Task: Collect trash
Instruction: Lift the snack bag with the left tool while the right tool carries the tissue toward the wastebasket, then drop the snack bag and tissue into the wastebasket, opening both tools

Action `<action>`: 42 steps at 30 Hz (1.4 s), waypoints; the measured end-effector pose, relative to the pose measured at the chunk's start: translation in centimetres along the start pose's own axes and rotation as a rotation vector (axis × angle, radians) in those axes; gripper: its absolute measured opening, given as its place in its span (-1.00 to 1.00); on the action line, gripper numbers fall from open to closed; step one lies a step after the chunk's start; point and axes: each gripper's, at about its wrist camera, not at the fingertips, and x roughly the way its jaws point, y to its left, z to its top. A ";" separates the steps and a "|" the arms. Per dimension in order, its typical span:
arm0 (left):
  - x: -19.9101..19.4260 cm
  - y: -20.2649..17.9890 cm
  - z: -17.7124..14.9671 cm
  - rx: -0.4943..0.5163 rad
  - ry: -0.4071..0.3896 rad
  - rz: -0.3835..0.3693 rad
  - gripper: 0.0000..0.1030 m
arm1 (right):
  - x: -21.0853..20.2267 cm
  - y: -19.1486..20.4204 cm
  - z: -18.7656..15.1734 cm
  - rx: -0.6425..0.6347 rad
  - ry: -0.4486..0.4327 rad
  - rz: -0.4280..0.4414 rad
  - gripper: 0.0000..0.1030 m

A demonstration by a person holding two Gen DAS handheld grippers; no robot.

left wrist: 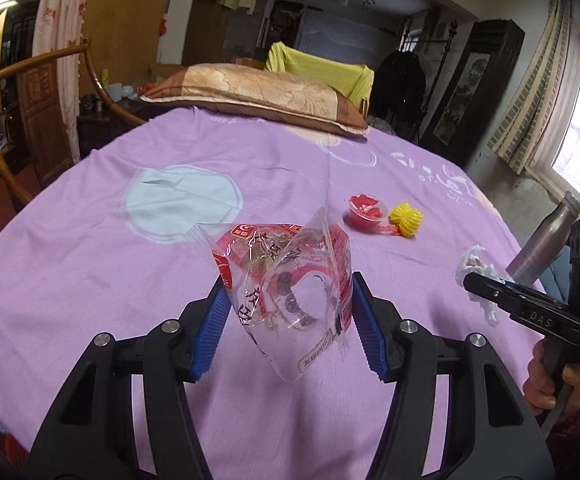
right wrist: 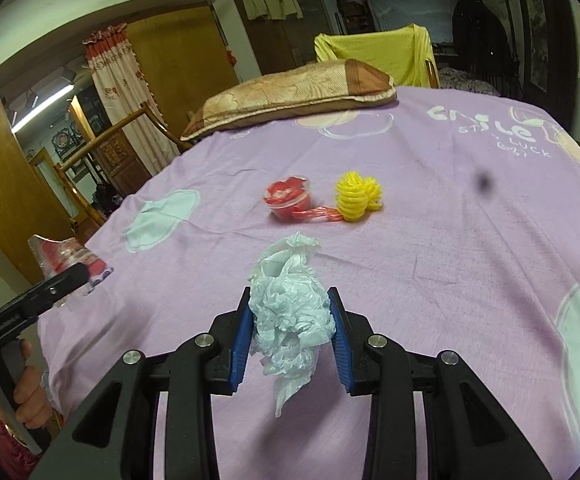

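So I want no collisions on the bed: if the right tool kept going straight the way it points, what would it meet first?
Likely the purple bedsheet just ahead, since the right tool, shut on the crumpled white plastic, points downward. The red cup lies farther along; depth is unclear.

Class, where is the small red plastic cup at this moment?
The red plastic cup sits on the purple bedsheet mid-bed in both wrist views, just left of the yellow ball, beyond both grippers and short of the pillow.
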 end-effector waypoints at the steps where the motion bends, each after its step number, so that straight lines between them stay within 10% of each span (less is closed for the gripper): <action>1: -0.7 0.1 -0.1 -0.003 -0.008 0.002 0.14 | -0.5 0.3 -0.3 -0.006 -0.013 0.004 -0.29; 26: -17.6 3.1 -8.0 0.053 -0.262 0.257 0.14 | -7.5 13.5 -3.9 -0.188 -0.115 0.160 -0.29; 42: -22.8 13.6 -15.2 -0.072 -0.247 0.402 0.14 | -5.7 27.1 -7.3 -0.368 -0.020 0.275 -0.29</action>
